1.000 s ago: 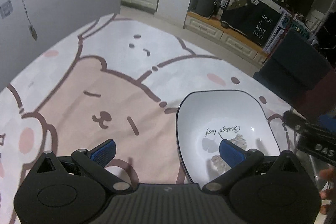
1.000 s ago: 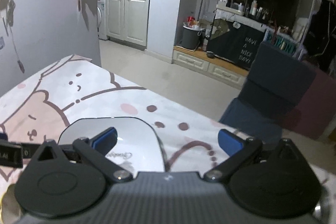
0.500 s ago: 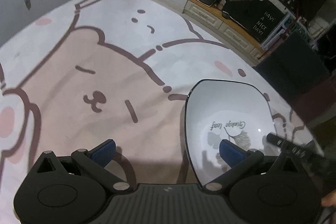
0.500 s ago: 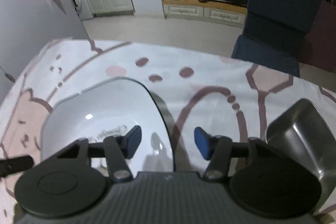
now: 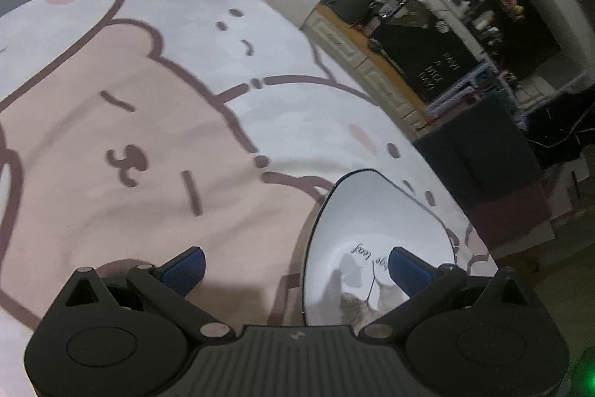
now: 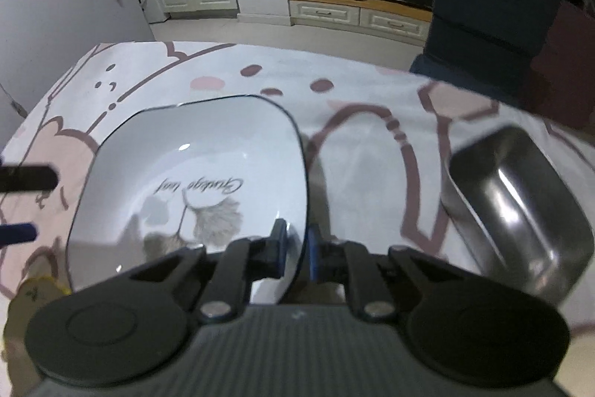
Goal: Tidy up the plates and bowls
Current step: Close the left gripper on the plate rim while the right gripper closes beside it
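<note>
The right gripper (image 6: 297, 250) is closing its fingers astride the bowl (image 6: 193, 170) rim (for lifting), while the left gripper (image 5: 293, 266) fingers stand apart.

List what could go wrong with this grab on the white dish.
1. The right gripper is closing on only a thin stretch of the white square dish's rim; lifted from that one edge, the dish might tilt and slip.
2. The steel tray sits close on the right; a swing could knock it.
3. The left gripper, open, straddles the opposite rim and could collide.
</note>
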The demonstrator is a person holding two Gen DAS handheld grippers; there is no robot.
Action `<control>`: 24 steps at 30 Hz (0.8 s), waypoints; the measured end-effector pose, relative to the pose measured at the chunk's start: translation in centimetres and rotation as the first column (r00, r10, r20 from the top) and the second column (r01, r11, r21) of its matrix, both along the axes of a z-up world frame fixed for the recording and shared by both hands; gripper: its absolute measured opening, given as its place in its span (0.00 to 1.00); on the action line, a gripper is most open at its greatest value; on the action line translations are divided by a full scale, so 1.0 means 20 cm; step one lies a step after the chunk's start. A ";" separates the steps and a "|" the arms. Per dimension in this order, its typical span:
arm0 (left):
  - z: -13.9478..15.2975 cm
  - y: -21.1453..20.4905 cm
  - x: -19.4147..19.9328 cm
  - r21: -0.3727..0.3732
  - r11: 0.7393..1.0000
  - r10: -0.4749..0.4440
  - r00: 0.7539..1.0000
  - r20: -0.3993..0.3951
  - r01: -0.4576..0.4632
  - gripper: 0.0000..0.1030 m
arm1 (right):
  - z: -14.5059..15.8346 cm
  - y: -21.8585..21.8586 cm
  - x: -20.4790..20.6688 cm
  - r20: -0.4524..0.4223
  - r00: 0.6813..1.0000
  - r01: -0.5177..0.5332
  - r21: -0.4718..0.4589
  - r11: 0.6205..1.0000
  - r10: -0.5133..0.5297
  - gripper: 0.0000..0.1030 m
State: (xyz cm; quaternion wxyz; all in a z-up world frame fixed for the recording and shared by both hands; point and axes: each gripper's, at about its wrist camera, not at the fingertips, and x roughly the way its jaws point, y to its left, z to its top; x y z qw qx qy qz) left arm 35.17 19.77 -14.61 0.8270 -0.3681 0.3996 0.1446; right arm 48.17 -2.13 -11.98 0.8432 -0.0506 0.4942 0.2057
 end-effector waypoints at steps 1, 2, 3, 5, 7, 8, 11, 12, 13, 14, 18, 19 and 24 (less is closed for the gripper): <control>0.00 -0.02 0.01 0.010 1.000 -0.014 1.000 0.011 0.014 1.00 | 0.01 -0.02 -0.02 -0.012 1.000 0.010 0.014 1.000 -0.009 0.14; -0.01 -0.03 0.03 0.016 0.999 -0.032 0.999 0.018 0.032 1.00 | 0.01 -0.04 -0.02 -0.023 1.000 0.014 0.027 1.000 -0.014 0.14; -0.01 -0.04 0.05 0.022 0.998 -0.053 0.998 0.024 0.052 1.00 | 0.02 -0.06 -0.04 -0.038 0.999 0.017 0.042 0.999 -0.016 0.14; -0.02 -0.05 0.07 0.030 0.997 -0.076 0.997 0.029 0.075 1.00 | 0.02 -0.10 -0.04 -0.072 0.997 0.034 0.086 0.996 -0.028 0.14; -0.03 -0.06 0.10 0.024 0.995 -0.100 0.995 0.027 0.100 0.99 | 0.01 -0.14 -0.02 -0.104 0.993 0.066 0.140 0.988 -0.051 0.14; -0.04 -0.05 0.10 0.022 0.994 -0.111 0.994 0.024 0.110 0.96 | 0.00 -0.15 0.00 -0.116 0.992 0.077 0.162 0.984 -0.058 0.14; -0.05 -0.04 0.15 0.051 0.989 -0.142 0.990 0.001 0.142 0.70 | 0.00 -0.18 0.02 -0.116 0.989 0.119 0.210 0.970 -0.096 0.14; -0.05 -0.04 0.16 0.064 0.987 -0.150 0.989 -0.012 0.150 0.63 | 0.00 -0.19 0.04 -0.113 0.987 0.135 0.221 0.966 -0.112 0.14; -0.06 -0.04 0.17 0.070 0.985 -0.159 0.987 -0.020 0.160 0.60 | 0.00 -0.18 0.05 -0.112 0.987 0.141 0.226 0.964 -0.118 0.14; -0.06 -0.03 0.17 0.064 0.984 -0.167 0.986 -0.025 0.168 0.55 | 0.00 -0.18 0.06 -0.110 0.987 0.143 0.230 0.963 -0.120 0.14; -0.09 -0.01 0.20 0.041 0.981 -0.186 0.981 -0.051 0.188 0.37 | -0.02 -0.15 0.10 -0.088 0.990 0.125 0.211 0.969 -0.109 0.14; -0.10 -0.01 0.20 0.045 0.980 -0.192 0.980 -0.056 0.195 0.33 | -0.02 -0.15 0.11 -0.092 0.990 0.124 0.214 0.969 -0.107 0.14; -0.12 0.00 0.23 0.042 0.979 -0.195 0.979 -0.065 0.198 0.15 | -0.05 -0.15 0.15 -0.135 0.984 0.144 0.232 0.962 -0.114 0.09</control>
